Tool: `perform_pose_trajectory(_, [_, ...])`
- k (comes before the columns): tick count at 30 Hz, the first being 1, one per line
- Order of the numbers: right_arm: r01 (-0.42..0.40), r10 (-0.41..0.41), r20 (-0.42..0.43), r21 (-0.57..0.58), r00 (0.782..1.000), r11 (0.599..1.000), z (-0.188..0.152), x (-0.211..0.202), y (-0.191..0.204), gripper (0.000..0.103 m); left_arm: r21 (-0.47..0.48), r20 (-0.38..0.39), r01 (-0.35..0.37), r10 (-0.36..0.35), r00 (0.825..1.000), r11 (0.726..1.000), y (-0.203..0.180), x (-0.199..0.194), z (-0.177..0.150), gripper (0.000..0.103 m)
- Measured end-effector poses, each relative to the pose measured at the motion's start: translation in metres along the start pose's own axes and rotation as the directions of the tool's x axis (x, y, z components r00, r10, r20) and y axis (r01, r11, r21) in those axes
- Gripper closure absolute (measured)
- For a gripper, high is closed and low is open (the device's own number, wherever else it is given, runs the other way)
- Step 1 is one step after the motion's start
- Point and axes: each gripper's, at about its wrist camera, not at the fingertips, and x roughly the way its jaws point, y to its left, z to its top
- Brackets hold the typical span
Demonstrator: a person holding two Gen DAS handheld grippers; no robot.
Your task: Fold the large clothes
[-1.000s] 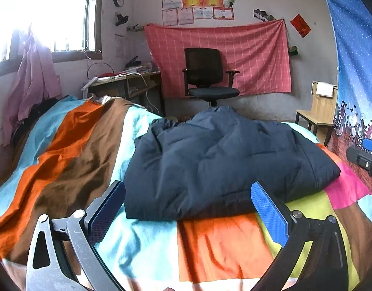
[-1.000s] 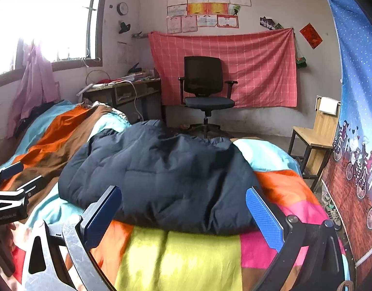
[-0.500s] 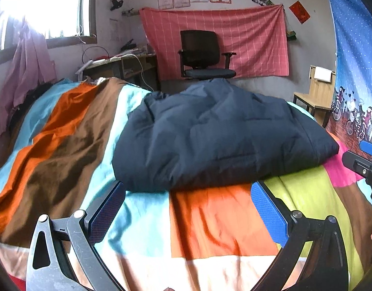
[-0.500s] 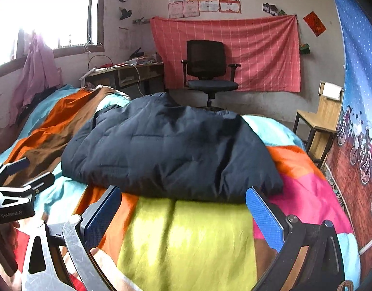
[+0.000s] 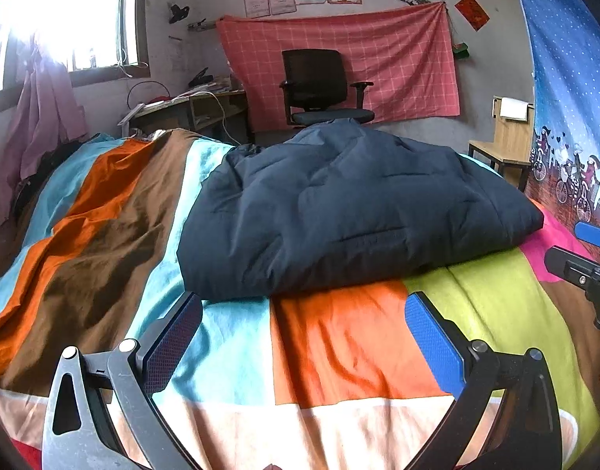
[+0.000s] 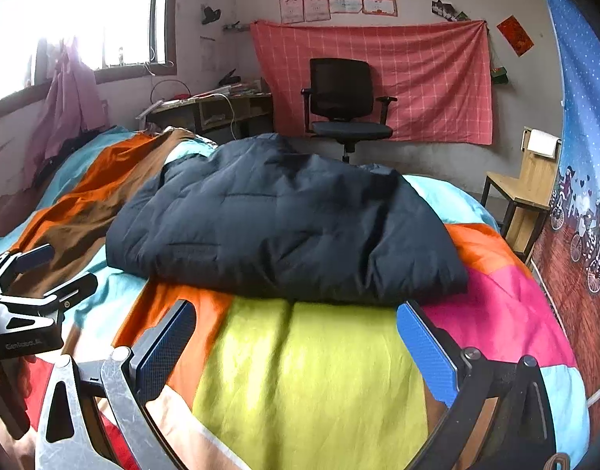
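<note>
Lying as a thick folded bundle in the middle of the striped bedspread (image 5: 229, 356): dark padded jacket (image 5: 351, 211), near edge square to both tools, likely so either can reach it. Hovering just short of that near edge, apart from the jacket: left gripper (image 5: 300, 333), fingers spread wide, grasping nothing. Hanging likewise before the jacket's right end: right gripper (image 6: 292, 337), released and empty. Standing well behind the jacket, against the pink wall cloth (image 6: 417, 78): office chair (image 6: 343, 98)
</note>
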Motion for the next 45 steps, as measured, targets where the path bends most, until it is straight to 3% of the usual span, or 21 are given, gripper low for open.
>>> perform_pose_trajectory(45, [-0.006,0.006,-0.030,-0.007,1.000,1.000,-0.011,0.008,0.000,0.000,0.006,-0.015,-0.008,0.008,1.000,1.000,0.002,0.005,-0.016,0.002])
